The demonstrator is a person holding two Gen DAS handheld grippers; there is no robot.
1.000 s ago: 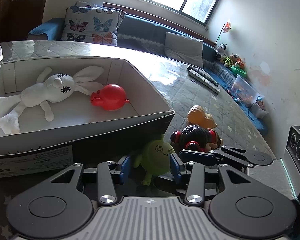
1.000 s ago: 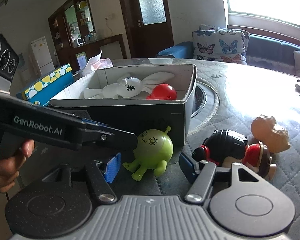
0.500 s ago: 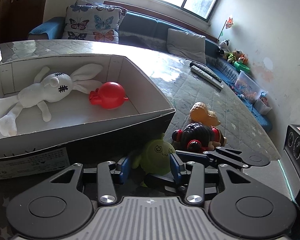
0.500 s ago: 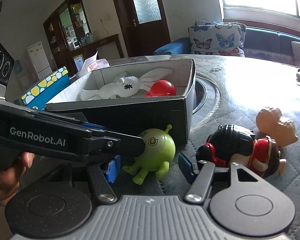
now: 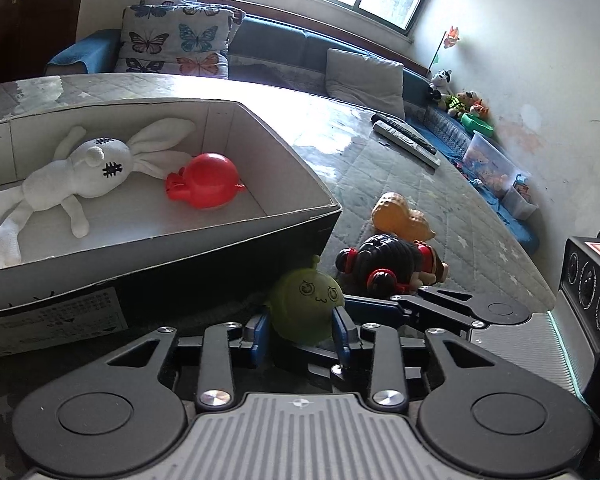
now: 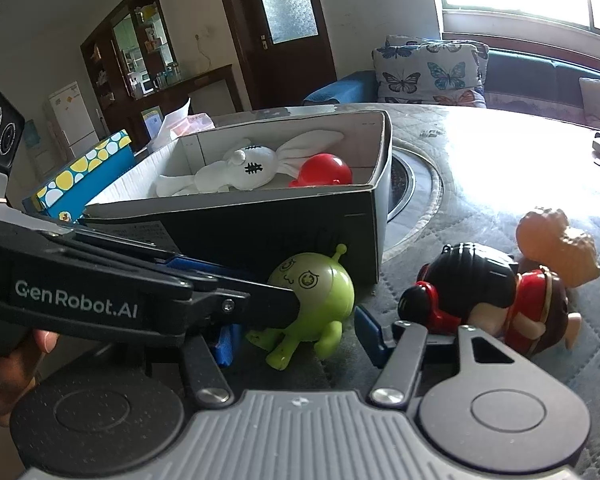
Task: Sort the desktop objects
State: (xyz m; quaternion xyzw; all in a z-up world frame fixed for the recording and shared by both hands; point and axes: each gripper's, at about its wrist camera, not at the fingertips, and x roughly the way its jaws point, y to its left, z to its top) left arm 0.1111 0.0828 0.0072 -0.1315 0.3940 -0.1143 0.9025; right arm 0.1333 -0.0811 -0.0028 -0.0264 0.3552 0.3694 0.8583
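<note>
A green alien toy [image 5: 306, 308] stands on the quilted table right against the black cardboard box [image 5: 204, 280]. My left gripper [image 5: 302, 332] is closing, and its blue pads [image 5: 260, 332] touch both sides of the toy's round body. In the right wrist view a left finger [image 6: 256, 306] reaches the alien [image 6: 320, 292] from the left. My right gripper [image 6: 296, 340] is also closing; the alien's legs sit between its blue pads [image 6: 368, 336], which stay clear of it. A right finger [image 5: 452, 308] crosses behind the alien in the left wrist view.
The box holds a white rabbit plush [image 5: 88, 168] and a red toy [image 5: 204, 180]. A black-haired doll in red [image 6: 484, 296] and an orange peanut toy [image 6: 556, 244] lie right of the alien. Remotes [image 5: 404, 140] lie farther back. A blue and yellow spotted box [image 6: 84, 168] stands behind.
My left jaws have narrowed from wide apart onto the green alien. The right jaws have drawn in a little around its legs. Neither hand has shifted much.
</note>
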